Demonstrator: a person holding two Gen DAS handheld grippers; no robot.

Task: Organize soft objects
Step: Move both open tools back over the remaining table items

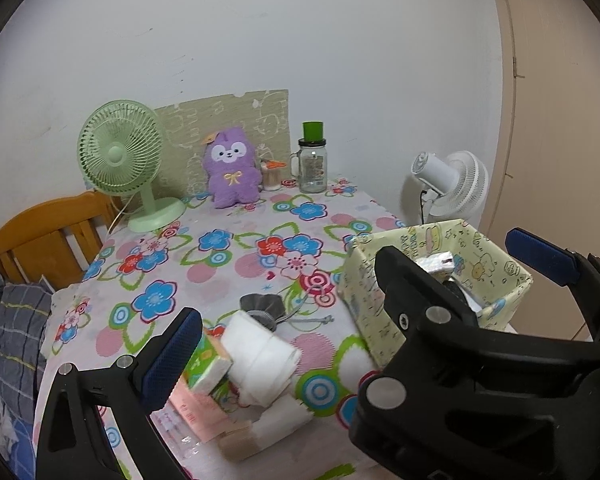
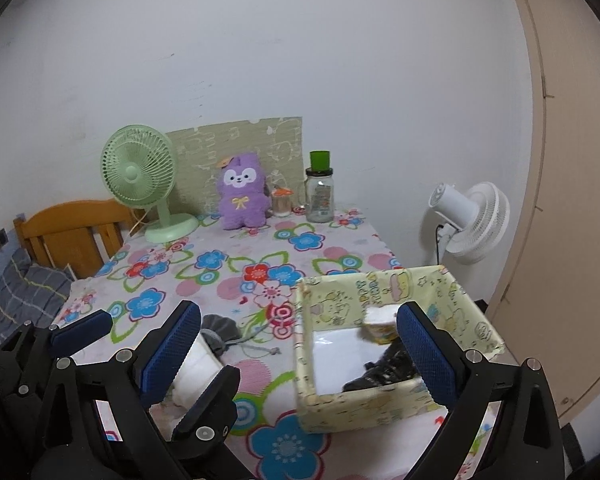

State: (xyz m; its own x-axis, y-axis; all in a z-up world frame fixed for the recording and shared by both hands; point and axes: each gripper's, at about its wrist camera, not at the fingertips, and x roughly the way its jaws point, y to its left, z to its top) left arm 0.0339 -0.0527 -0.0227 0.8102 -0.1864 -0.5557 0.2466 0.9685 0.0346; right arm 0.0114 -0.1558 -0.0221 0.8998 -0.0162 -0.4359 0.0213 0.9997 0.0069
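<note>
Much of the pale yellow cartoon-print fabric box [image 2: 384, 410] sits behind blue-padded gripper fingers, so its contents read only partly: one small white-topped packet [image 2: 380, 322] against its far wall and something dark and crumpled [image 2: 384, 372] on its white floor that I cannot identify. Left of the box, on the flower-print tablecloth [image 1: 228, 264], lie one white rolled cloth [image 1: 260, 354], one green-and-white tissue pack [image 1: 206, 368] touching it, one grey drawstring pouch [image 1: 260, 308] just behind the roll, and a pink packet [image 1: 192, 408] cut off by a finger. Well behind the box stand one purple plush toy [image 1: 231, 168], one mint-green desk fan [image 1: 120, 148] and one clear glass jar with a green cap [image 1: 313, 160]; one white fan [image 1: 452, 184] stands off the table beyond the box. The left gripper [image 1: 380, 308] hangs wide apart, holding nothing, one finger by the tissue pack, the other past the box's right side. The right gripper [image 2: 300, 344] is likewise spread wide and empty, straddling the box's near-left corner.
</note>
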